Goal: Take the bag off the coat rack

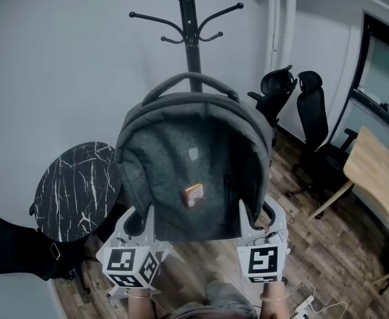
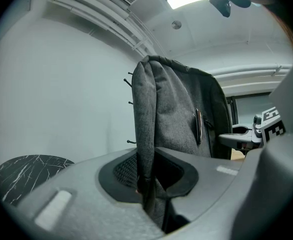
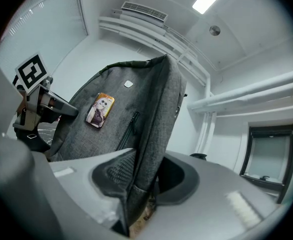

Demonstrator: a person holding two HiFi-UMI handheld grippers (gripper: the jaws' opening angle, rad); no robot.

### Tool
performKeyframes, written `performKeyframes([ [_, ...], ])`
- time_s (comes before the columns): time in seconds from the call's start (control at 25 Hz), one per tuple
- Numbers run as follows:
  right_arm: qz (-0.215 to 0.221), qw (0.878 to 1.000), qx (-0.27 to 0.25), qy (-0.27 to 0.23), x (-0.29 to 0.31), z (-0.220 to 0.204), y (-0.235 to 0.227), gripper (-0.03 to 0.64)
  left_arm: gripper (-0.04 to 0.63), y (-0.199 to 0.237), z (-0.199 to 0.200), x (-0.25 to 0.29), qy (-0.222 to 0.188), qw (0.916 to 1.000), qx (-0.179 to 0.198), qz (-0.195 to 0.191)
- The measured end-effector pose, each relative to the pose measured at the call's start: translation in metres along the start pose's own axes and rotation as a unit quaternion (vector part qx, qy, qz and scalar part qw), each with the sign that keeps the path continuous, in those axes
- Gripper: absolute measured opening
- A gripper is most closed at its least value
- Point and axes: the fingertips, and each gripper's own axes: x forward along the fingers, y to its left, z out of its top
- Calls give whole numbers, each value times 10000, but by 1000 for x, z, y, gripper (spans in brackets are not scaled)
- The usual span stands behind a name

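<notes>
A: So, where's the bag [image 1: 194, 171]?
B: Between both grippers, upright, front panel facing the head camera. The left gripper [image 1: 139, 219] has its lower left edge and the right gripper [image 1: 253, 218] its lower right edge.
A: Jaws actually on fabric?
B: Yes. In the left gripper view the grey side seam is pinched between partly closed jaws. The right gripper view shows the same, a fold of grey fabric squeezed in the jaws.
A: Coat rack [image 1: 193, 38]?
B: Straight beyond the grippers, behind the bag. Hooks [image 1: 218, 12] sit above the bag's top handle [image 1: 161, 86]. Can't tell if bag and rack touch.
A: Surroundings?
B: Picture badge [image 1: 193, 195] on the bag front, between the grippers. Marble round table [image 1: 75, 188] is left of the left gripper. Office chairs [image 1: 311, 131] and a wooden desk [image 1: 377, 168] are right of the right gripper.
</notes>
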Motion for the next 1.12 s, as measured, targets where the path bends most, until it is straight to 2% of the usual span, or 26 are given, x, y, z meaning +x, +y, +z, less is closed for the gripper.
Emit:
performKeyframes([
  [1.12,-96,9998,-164,-109,-103,7,5,114,67,-45,-2,-88,-178,9998,36,-26],
])
